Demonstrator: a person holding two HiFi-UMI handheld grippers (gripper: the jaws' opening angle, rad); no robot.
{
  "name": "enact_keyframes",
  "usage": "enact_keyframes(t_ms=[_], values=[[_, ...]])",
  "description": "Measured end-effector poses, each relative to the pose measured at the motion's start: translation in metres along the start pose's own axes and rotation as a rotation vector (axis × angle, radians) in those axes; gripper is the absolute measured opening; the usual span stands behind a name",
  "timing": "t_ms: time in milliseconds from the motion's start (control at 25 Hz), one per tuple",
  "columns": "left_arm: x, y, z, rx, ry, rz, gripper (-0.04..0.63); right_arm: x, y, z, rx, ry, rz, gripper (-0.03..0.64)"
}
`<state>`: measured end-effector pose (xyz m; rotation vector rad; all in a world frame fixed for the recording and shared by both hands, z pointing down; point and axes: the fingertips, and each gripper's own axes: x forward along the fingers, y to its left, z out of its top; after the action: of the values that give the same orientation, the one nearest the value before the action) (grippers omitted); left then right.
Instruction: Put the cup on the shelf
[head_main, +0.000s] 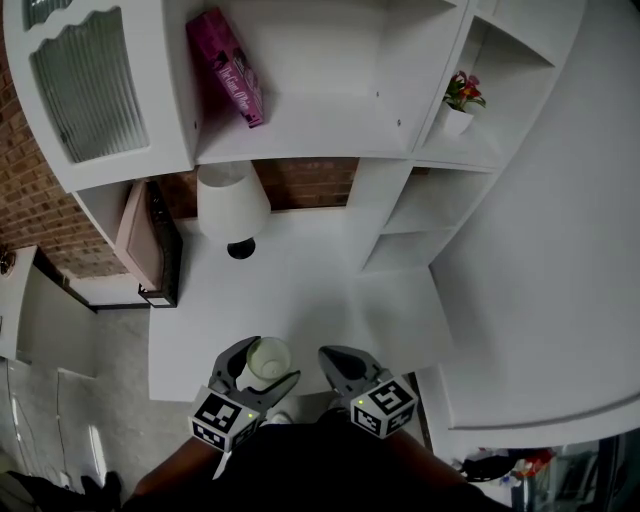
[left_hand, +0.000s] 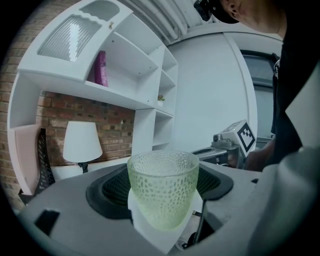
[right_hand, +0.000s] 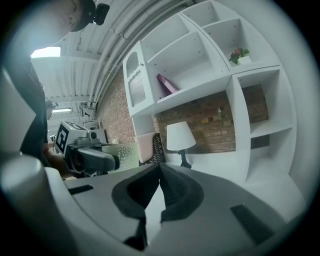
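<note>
A pale green dimpled glass cup (left_hand: 162, 187) stands upright between the jaws of my left gripper (left_hand: 161, 186), which is shut on it. In the head view the cup (head_main: 268, 359) is held over the near edge of the white desk (head_main: 330, 290), with the left gripper (head_main: 256, 372) around it. My right gripper (head_main: 338, 362) hangs just to the right, shut and holding nothing; its jaws meet at the tips in the right gripper view (right_hand: 160, 172). The white shelf unit (head_main: 330, 120) rises beyond the desk. The cup (right_hand: 121, 154) and left gripper also show at the left of the right gripper view.
A white table lamp (head_main: 233, 205) stands at the back of the desk. A pink book (head_main: 228, 65) leans on the wide shelf. A small potted flower (head_main: 460, 100) sits in a right-hand cubby. A pink chair (head_main: 150, 240) stands left of the desk. Brick wall behind.
</note>
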<state>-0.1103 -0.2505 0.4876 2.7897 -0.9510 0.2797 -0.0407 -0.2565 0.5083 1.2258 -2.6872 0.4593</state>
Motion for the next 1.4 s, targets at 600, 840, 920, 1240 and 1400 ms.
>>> enact_keyframes(t_ms=[600, 840, 920, 1240, 1400], values=[[0.049, 0.022, 0.029, -0.020, -0.034, 0.096, 0.383, 0.018, -0.058, 0.032, -0.037, 0.005, 0.074, 0.005], [0.058, 0.024, 0.033, -0.026, -0.034, 0.121, 0.383, 0.020, -0.077, 0.039, -0.029, -0.003, 0.084, 0.005], [0.059, 0.024, 0.032, -0.029, -0.032, 0.128, 0.383, 0.020, -0.082, 0.039, -0.023, -0.005, 0.083, 0.005], [0.064, 0.022, 0.032, -0.027, -0.023, 0.137, 0.383, 0.019, -0.088, 0.035, -0.009, 0.000, 0.090, 0.005], [0.066, 0.023, 0.033, -0.024, -0.022, 0.139, 0.383, 0.018, -0.089, 0.039, -0.013, -0.009, 0.093, 0.005]])
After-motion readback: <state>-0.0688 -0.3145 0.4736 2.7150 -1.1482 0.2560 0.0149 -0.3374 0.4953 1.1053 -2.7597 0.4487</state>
